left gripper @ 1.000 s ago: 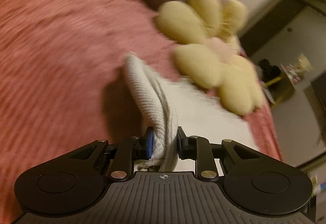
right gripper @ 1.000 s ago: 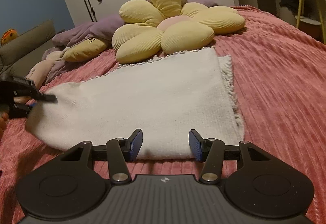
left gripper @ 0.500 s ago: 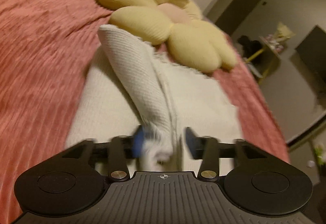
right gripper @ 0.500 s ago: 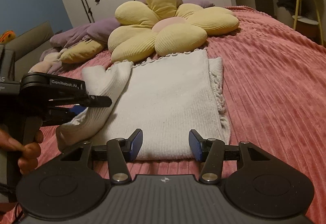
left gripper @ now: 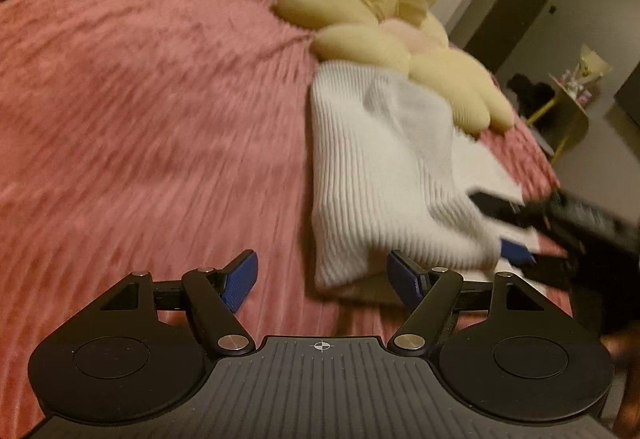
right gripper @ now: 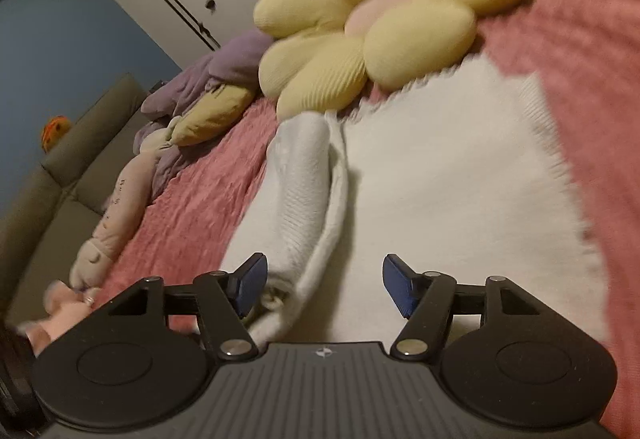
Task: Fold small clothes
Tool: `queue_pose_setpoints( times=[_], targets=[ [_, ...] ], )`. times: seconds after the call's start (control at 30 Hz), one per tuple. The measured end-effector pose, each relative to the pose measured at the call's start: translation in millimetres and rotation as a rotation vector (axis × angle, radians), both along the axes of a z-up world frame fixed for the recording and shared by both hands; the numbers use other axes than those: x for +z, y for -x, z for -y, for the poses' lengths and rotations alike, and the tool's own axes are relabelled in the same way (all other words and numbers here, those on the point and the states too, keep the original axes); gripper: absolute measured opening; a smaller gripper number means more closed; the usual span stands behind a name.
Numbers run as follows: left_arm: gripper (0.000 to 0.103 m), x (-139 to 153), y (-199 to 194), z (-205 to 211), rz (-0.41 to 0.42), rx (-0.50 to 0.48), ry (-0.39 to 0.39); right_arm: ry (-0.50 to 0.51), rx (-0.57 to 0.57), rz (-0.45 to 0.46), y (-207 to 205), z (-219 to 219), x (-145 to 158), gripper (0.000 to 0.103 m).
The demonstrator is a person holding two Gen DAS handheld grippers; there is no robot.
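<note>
A white ribbed knit garment lies on the pink bedspread, its left side folded over the middle. My left gripper is open and empty, just in front of the garment's near left edge. My right gripper is open and empty, low over the garment with the folded roll between its fingers. The right gripper also shows in the left wrist view at the garment's right edge.
A yellow flower cushion touches the garment's far edge. Purple and yellow pillows and a plush toy lie at the left. A grey sofa stands beside the bed. A yellow side table stands off to the right.
My left gripper carried the garment's left side over the middle, let go and opened, then drew back left. My right gripper moved forward and low over the garment, staying open.
</note>
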State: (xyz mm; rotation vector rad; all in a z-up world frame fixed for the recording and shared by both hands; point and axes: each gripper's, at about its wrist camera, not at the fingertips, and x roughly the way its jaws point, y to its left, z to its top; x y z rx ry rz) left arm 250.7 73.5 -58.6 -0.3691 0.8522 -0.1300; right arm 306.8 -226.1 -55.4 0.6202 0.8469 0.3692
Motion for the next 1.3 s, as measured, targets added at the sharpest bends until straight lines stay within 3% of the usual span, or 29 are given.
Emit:
queue_pose_setpoints(
  times=[0.1,0.2,0.27,0.3,0.33,0.37,0.43,0.57,0.63,0.73,0.8,1.0,1.07,1.13,1.17,1.2,1.3],
  targets=[
    [0.078,-11.5,-6.1,7.2,-0.033,-0.026,-0.046,-0.045,-0.007,-0.053,-16.9,-7.2,-9.2,0.064],
    [0.080,-17.4,-5.4,16.3,-0.004,-0.028,-0.115,-0.064,0.013,-0.067,-28.9,-18.0,-10.0,0.064],
    [0.081,-20.1,-6.8,18.7,0.002,-0.014,-0.121,-0.031,0.036,-0.054,-35.9,-27.7,-10.2,0.061],
    [0.082,-20.9,-7.4,19.6,0.008,-0.008,-0.124,0.003,0.042,-0.047,-37.4,-32.2,-9.8,0.055],
    [0.082,-21.3,-8.2,20.9,0.011,-0.004,-0.129,0.038,0.054,-0.040,-39.2,-36.4,-9.4,0.035],
    [0.082,-21.3,-9.2,22.5,0.011,0.001,-0.133,0.069,0.065,-0.031,-40.3,-39.5,-8.3,0.026],
    [0.082,-18.6,-9.9,25.3,0.012,-0.001,-0.132,0.149,0.090,0.038,-36.3,-43.3,2.9,0.021],
    [0.081,-11.0,-6.6,33.7,0.038,-0.034,-0.107,0.326,0.008,0.256,-8.5,-27.4,39.3,0.020],
    [0.081,-11.6,-8.1,40.3,0.035,-0.062,-0.078,0.447,-0.039,0.306,2.6,-16.3,42.4,0.020],
    [0.081,-14.0,-9.7,54.8,0.031,-0.095,-0.085,0.518,-0.082,0.248,4.0,8.0,25.9,0.020],
    [0.081,-12.3,-8.4,66.2,0.038,-0.123,-0.110,0.502,-0.105,0.175,0.9,26.6,11.1,0.021],
    [0.081,-16.9,-13.6,71.9,0.005,-0.141,-0.110,0.164,-0.131,0.082,2.1,71.1,-8.0,0.031],
    [0.081,-16.7,-15.9,74.5,0.001,-0.143,-0.116,0.129,-0.116,0.074,1.2,73.2,-9.6,0.043],
    [0.082,-16.3,-15.2,78.6,0.000,-0.148,-0.133,0.181,-0.097,0.071,-4.6,61.8,-9.3,0.042],
    [0.082,-15.9,-16.1,80.7,0.001,-0.150,-0.143,0.234,-0.087,0.079,-5.6,55.2,-7.1,0.028],
    [0.082,-15.9,-15.8,82.0,0.001,-0.151,-0.151,0.300,-0.074,0.102,-5.5,47.4,-2.0,0.022],
    [0.082,-16.6,-15.3,83.9,-0.005,-0.138,-0.165,0.457,-0.084,0.226,6.8,33.7,18.1,0.020]
  ],
)
